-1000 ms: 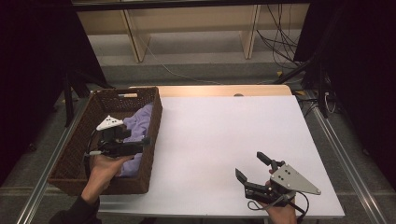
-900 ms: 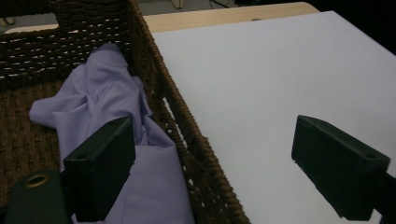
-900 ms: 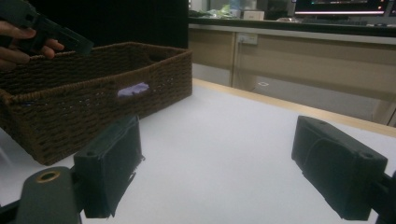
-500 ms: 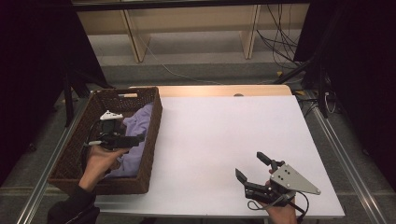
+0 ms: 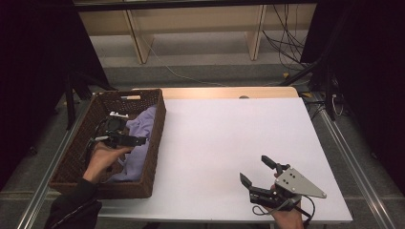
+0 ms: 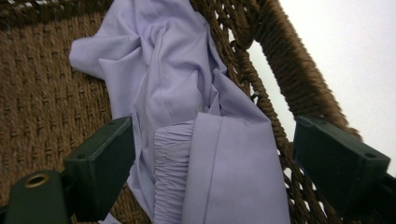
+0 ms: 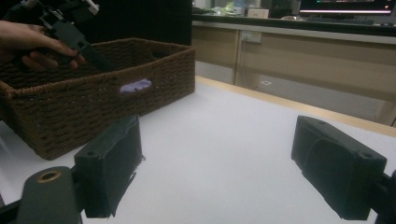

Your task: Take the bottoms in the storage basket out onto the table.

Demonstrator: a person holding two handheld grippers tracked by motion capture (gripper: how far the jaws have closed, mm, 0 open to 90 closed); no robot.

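A brown wicker basket stands at the table's left and holds a crumpled lavender cloth. A hand holds my left gripper inside the basket, just over the cloth. In the left gripper view that gripper is open, its jaws straddling a fold of the cloth with an elastic hem beside the basket wall. My right gripper rests near the table's front edge, open with nothing between its fingers.
The white table top stretches between the basket and my right gripper. From the right gripper view the basket shows a handle hole with cloth behind it. Shelves and cables lie beyond the far edge.
The left hand has tipped and shifted its gripper slightly farther into the basket, over the cloth. The right gripper has stayed put.
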